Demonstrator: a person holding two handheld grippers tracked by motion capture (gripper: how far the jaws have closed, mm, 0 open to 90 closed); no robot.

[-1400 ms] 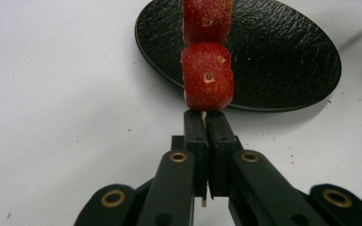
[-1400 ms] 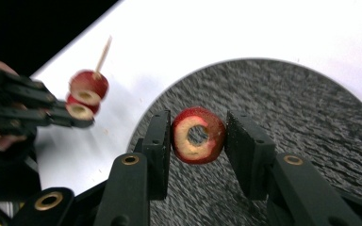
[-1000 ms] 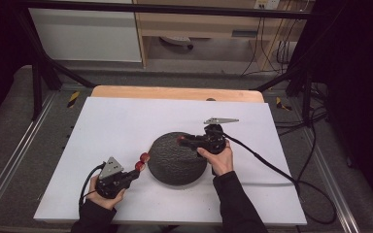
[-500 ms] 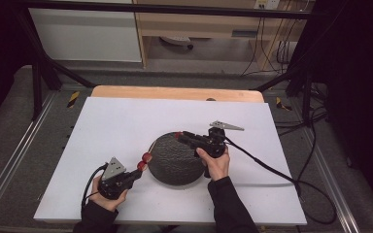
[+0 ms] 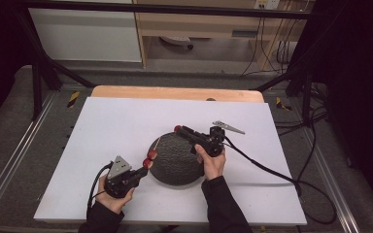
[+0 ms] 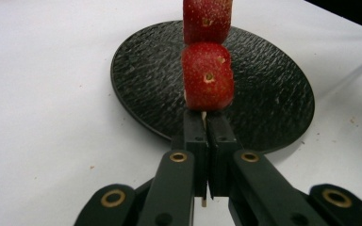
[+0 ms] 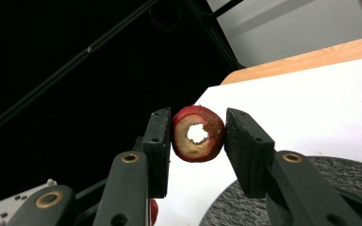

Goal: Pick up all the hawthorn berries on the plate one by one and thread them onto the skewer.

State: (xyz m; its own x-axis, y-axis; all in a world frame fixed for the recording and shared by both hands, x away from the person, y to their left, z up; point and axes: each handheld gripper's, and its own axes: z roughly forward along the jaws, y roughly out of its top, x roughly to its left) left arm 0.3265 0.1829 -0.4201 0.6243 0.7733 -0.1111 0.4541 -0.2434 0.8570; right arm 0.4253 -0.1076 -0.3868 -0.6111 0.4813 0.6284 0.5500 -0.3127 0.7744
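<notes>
A round black textured plate [image 5: 177, 160] lies on the white table top [image 5: 116, 121]. From the plate's near-left side, my left gripper [image 5: 142, 169] is shut on a thin wooden skewer. Two strawberry pieces [image 5: 151, 155] are threaded on the skewer just beyond the jaws. In the left gripper view the left gripper [image 6: 206, 115] clamps the stick, and both strawberries [image 6: 207, 82] stand over the plate [image 6: 268, 99]. My right gripper [image 5: 180, 130] hovers over the plate's far edge and points left. It [image 7: 197, 128] is shut on a hollowed strawberry piece [image 7: 198, 134].
The table's wooden far edge [image 5: 175, 92] shows beyond the white sheet. A black cable [image 5: 262, 167] trails right from the right gripper across the table. Metal frame rails run along both sides, with dark floor beyond.
The left gripper has brought the skewer a little closer to the plate. The right gripper has swung slightly, carrying its strawberry piece up over the plate's far edge.
</notes>
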